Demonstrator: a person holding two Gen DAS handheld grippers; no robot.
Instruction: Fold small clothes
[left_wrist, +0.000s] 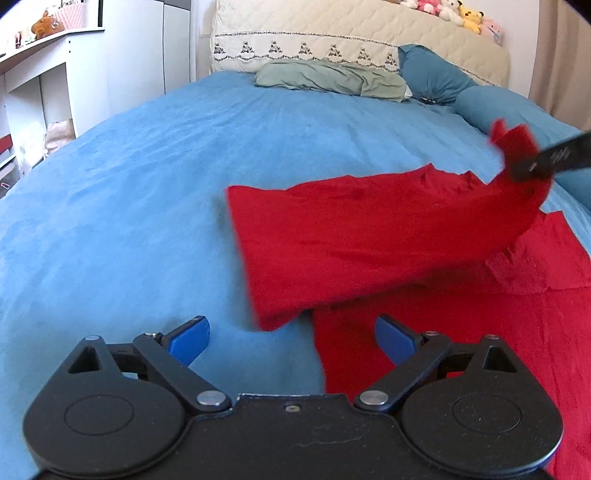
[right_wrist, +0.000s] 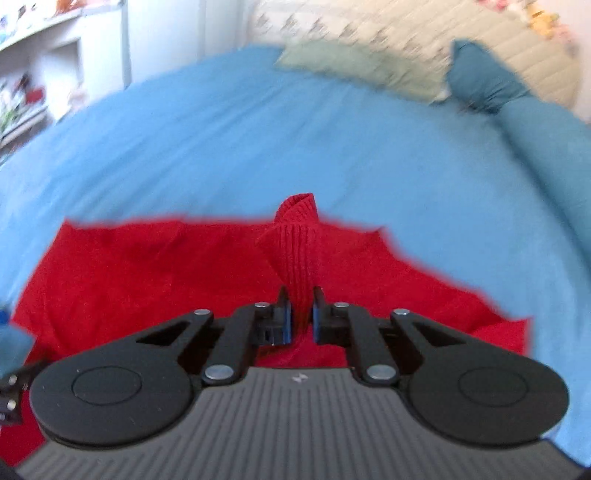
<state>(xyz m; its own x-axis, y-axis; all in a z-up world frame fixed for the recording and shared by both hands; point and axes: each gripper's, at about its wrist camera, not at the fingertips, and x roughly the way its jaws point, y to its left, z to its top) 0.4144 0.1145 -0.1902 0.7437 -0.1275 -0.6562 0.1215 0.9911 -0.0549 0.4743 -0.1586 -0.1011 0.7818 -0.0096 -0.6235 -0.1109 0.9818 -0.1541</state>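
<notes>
White shelving (left_wrist: 40, 85) at left wall; blue bedspread (left_wrist: 129, 206) bare across left and middle, green pillow (left_wrist: 328, 77) and quilted headboard (left_wrist: 354, 33) at far end. Left gripper (left_wrist: 291, 339) spread wide, nothing between jaws, above near edge of red garment (left_wrist: 354, 236) lying right of centre. Right gripper (right_wrist: 300, 314) pinched on garment's ribbed cuff (right_wrist: 299, 251), lifted.

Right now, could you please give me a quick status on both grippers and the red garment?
Left gripper open, empty. Right gripper shut on red garment's ribbed cuff, lifting it off the blue bedspread. Nothing in the way.
</notes>
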